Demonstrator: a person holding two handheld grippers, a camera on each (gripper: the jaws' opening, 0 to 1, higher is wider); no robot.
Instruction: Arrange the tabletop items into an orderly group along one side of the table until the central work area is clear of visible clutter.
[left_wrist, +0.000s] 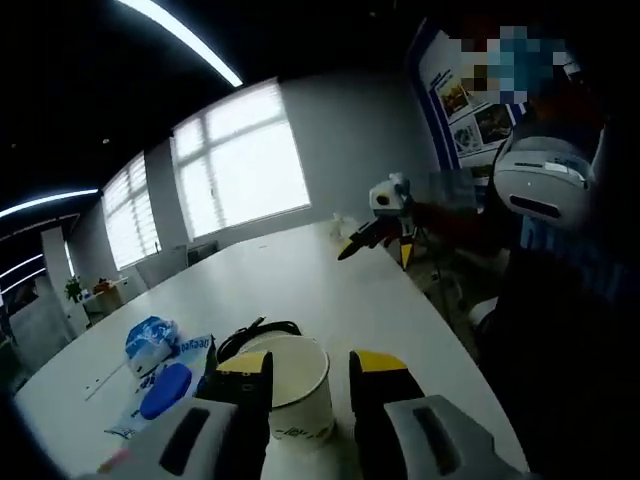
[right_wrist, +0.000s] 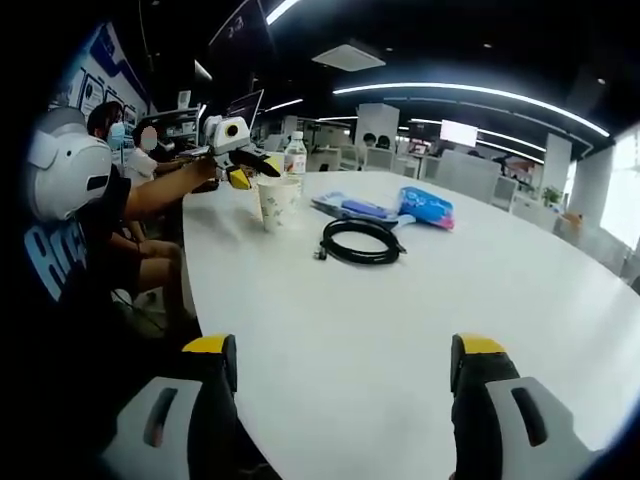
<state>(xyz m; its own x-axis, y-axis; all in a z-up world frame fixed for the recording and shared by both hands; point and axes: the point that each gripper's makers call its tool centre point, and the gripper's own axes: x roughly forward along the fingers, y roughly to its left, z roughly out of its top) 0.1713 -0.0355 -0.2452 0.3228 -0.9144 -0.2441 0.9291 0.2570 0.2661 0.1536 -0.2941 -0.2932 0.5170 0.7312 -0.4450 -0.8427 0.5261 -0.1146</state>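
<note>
The white paper cup (left_wrist: 292, 385) with a printed band near its base stands upright on the white oval table (left_wrist: 330, 290), near the edge on my side. My left gripper (left_wrist: 310, 385) has its two yellow-tipped black jaws on either side of the cup, close against its wall, though I cannot tell whether they are truly pinching it or only bracketing it. In the right gripper view the same cup (right_wrist: 277, 202) sits at the far end of the table (right_wrist: 400, 330), with my left gripper (right_wrist: 250, 165) at its rim.

Just behind the cup in the left gripper view lies a coiled black cable (left_wrist: 255, 332), touching or nearly touching it. Beside that, further left, are a flat pale-blue plastic packet with a dark-blue oval lid (left_wrist: 165, 390) and a crumpled blue-and-white bag (left_wrist: 150, 340) just beyond it. In the right gripper view the cable (right_wrist: 360, 240) lies between the cup and the packet (right_wrist: 355, 208), with the bag (right_wrist: 425, 207) to the right, and a clear plastic bottle (right_wrist: 295, 155) stands behind the cup.

My right gripper (right_wrist: 340, 395) hangs over bare tabletop, well apart from everything, its jaws spread wide with nothing between them. It also shows across the table in the left gripper view (left_wrist: 375, 235).
</note>
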